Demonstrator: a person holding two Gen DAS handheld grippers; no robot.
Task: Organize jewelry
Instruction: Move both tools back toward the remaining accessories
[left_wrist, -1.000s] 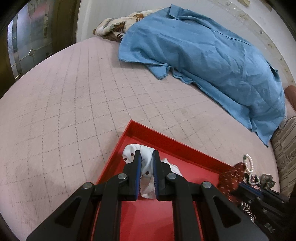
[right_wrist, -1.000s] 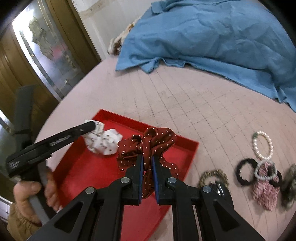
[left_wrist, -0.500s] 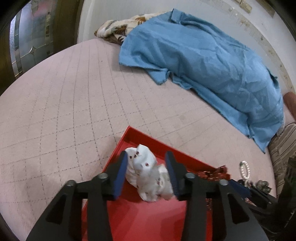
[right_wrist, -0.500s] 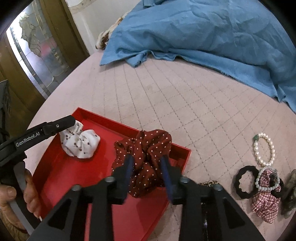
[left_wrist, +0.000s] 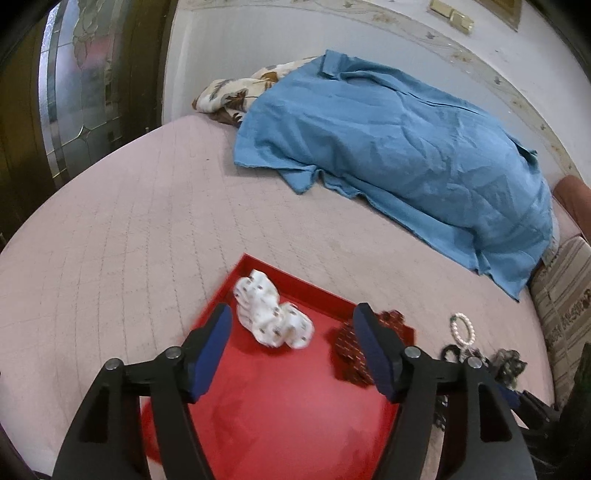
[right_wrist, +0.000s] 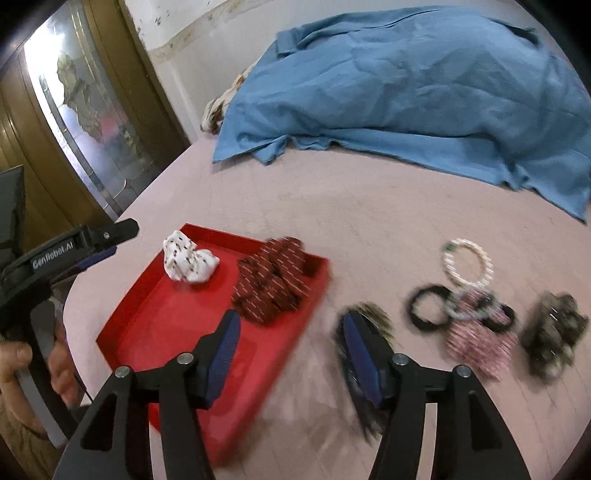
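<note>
A red tray (left_wrist: 280, 406) (right_wrist: 162, 325) lies on the pink quilted bed. In it lie a white dotted scrunchie (left_wrist: 271, 315) (right_wrist: 188, 258) and a dark red dotted scrunchie (left_wrist: 349, 345) (right_wrist: 273, 282). My left gripper (left_wrist: 291, 328) is open and empty above the tray. My right gripper (right_wrist: 291, 332) is open and empty over the tray's right edge. To its right on the bed lie a striped scrunchie (right_wrist: 365, 317), a black hair tie (right_wrist: 426, 308), a pearl bracelet (right_wrist: 467, 262) (left_wrist: 461, 328), a pink plaid scrunchie (right_wrist: 480, 339) and a dark hair clip (right_wrist: 550, 332).
A blue cloth (left_wrist: 399, 147) (right_wrist: 406, 92) covers the far part of the bed, over a patterned blanket (left_wrist: 229, 96). A glass-panelled wooden door (right_wrist: 85, 110) stands at the left. A striped cushion (left_wrist: 565, 288) lies at the right edge.
Both grippers have opened and let go: the white scrunchie and the dark red scrunchie now lie in the tray. Both grippers have pulled back and up.
</note>
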